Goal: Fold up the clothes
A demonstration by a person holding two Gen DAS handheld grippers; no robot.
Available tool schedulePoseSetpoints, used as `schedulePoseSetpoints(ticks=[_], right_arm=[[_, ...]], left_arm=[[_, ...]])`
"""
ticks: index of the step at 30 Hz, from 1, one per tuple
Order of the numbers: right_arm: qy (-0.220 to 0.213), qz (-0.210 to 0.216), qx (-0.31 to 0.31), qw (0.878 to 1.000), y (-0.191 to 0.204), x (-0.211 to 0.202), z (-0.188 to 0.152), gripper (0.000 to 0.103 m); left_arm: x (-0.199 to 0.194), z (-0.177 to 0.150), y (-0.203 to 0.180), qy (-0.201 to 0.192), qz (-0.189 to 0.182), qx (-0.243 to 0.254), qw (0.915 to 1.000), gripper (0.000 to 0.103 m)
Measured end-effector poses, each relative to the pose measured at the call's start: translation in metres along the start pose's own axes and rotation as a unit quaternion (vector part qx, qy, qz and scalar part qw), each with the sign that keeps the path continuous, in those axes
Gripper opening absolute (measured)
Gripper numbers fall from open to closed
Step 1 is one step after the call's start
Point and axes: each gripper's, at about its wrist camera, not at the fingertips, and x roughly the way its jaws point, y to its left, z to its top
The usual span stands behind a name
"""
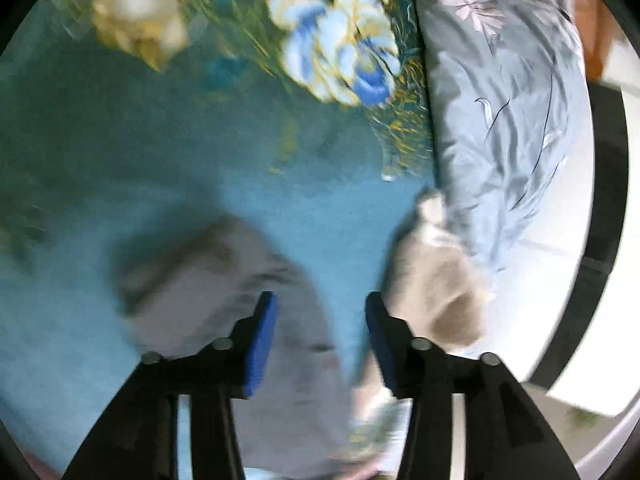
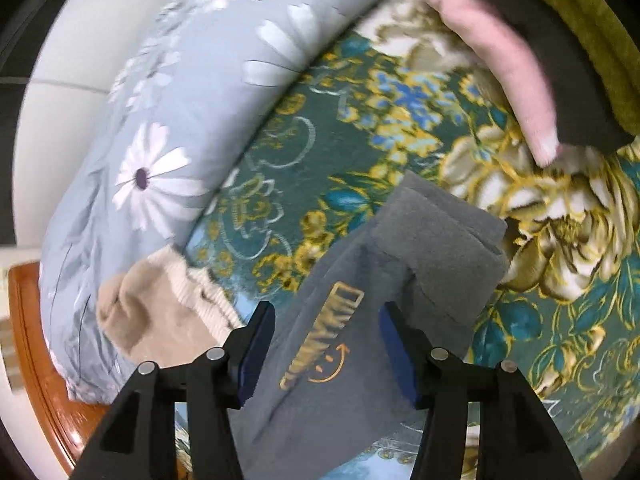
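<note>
In the right wrist view the right gripper (image 2: 326,344) stands with its jaws apart, blue pads clear of the cloth, over a folded grey garment (image 2: 372,308) with an orange printed logo that runs from the gap between the fingers up toward 1 o'clock, where a doubled-over flap ends. The garment lies on a teal floral bedspread (image 2: 404,120). At 9 o'clock from the gripper, a beige knit item (image 2: 160,312) with a ribbed cuff rests against a long pale blue daisy-print pillow (image 2: 192,120), which curves along the bedspread's edge from 8 o'clock to 12 o'clock. Beyond, toward 1 o'clock, a stack of folded pieces in pink (image 2: 504,60), dark brown (image 2: 560,60) and olive green (image 2: 580,8) sits at the far side of the bedspread. In the blurred left wrist view the left gripper (image 1: 320,344) likewise has its jaws parted, nothing pressed between them; the grey garment (image 1: 224,300) shows below and to the left at about 9 o'clock, the beige knit item (image 1: 432,280) just beside the right finger at 2 o'clock, touching the pillow (image 1: 500,100) that stretches to 1 o'clock, with the bedspread's blue flower farther off at 12 o'clock.
</note>
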Motion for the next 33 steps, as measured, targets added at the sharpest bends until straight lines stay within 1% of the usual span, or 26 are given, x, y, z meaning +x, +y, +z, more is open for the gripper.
schedulePoseSetpoints(ticks=[2, 3, 4, 5, 8, 10, 12, 15, 16, 17, 18, 19, 20, 23, 26, 28, 29, 31, 33], right_arm=[[0.005, 0.003, -0.009, 1.000, 0.001, -0.004, -0.014, 0.059], [0.009, 0.005, -0.012, 1.000, 0.001, -0.006, -0.021, 0.059], [0.014, 0.007, -0.015, 1.000, 0.001, -0.007, -0.028, 0.059], [0.018, 0.007, -0.017, 1.000, 0.000, -0.008, -0.036, 0.059], [0.036, 0.002, -0.022, 0.999, -0.001, -0.008, -0.060, 0.059], [0.048, -0.004, -0.031, 0.998, -0.001, -0.006, -0.075, 0.059], [0.055, -0.010, -0.039, 0.998, -0.002, -0.007, -0.087, 0.059], [0.063, -0.013, -0.047, 0.997, -0.002, -0.006, -0.101, 0.059], [0.065, -0.014, -0.049, 0.997, -0.003, -0.006, -0.104, 0.059], [0.067, -0.016, -0.050, 0.996, -0.003, -0.006, -0.108, 0.059], [0.069, -0.017, -0.051, 0.996, -0.003, -0.005, -0.112, 0.059], [0.071, -0.018, -0.051, 0.996, -0.004, -0.004, -0.115, 0.059], [0.073, -0.018, -0.050, 0.996, -0.004, -0.003, -0.118, 0.059], [0.080, -0.020, -0.053, 0.995, -0.008, 0.002, -0.129, 0.059], [0.083, -0.022, -0.055, 0.995, -0.014, 0.007, -0.139, 0.059], [0.079, -0.017, -0.049, 0.996, -0.022, 0.008, -0.142, 0.059], [0.077, -0.014, -0.046, 0.996, -0.026, 0.009, -0.143, 0.059], [0.074, -0.007, -0.033, 0.997, -0.037, 0.013, -0.144, 0.059], [0.072, 0.000, -0.014, 0.997, -0.049, 0.023, -0.143, 0.059]], left_arm=[[-0.006, -0.013, 0.026, -0.013, 0.046, 0.021, 0.9986, 0.058], [-0.004, -0.017, 0.038, -0.008, 0.058, 0.020, 0.9981, 0.058], [0.002, -0.020, 0.051, 0.004, 0.061, 0.012, 0.9980, 0.058], [0.007, -0.024, 0.062, 0.009, 0.057, 0.000, 0.9983, 0.058], [0.021, -0.035, 0.088, 0.007, 0.024, -0.036, 0.9990, 0.058], [0.029, -0.036, 0.091, -0.002, -0.001, -0.042, 0.9991, 0.060], [0.039, -0.035, 0.090, -0.003, -0.013, -0.040, 0.9991, 0.060], [0.049, -0.035, 0.088, -0.012, -0.020, -0.041, 0.9989, 0.058], [0.050, -0.035, 0.087, -0.015, -0.025, -0.042, 0.9987, 0.052], [0.050, -0.034, 0.086, -0.016, -0.027, -0.044, 0.9985, 0.042], [0.050, -0.033, 0.084, -0.017, -0.025, -0.045, 0.9985, 0.040], [0.049, -0.032, 0.083, -0.018, -0.023, -0.046, 0.9985, 0.030], [0.046, -0.030, 0.080, -0.019, -0.026, -0.047, 0.9984, 0.024], [0.028, -0.021, 0.068, -0.029, -0.034, -0.032, 0.9985, 0.016], [-0.005, 0.000, 0.052, -0.059, -0.048, -0.001, 0.9971, 0.015], [-0.027, 0.020, 0.048, -0.089, -0.038, 0.007, 0.9953, 0.015], [-0.034, 0.030, 0.050, -0.096, -0.028, 0.003, 0.9950, 0.015], [-0.040, 0.049, 0.058, -0.093, 0.000, -0.011, 0.9956, 0.016], [-0.035, 0.061, 0.064, -0.076, 0.037, -0.017, 0.9963, 0.016]])
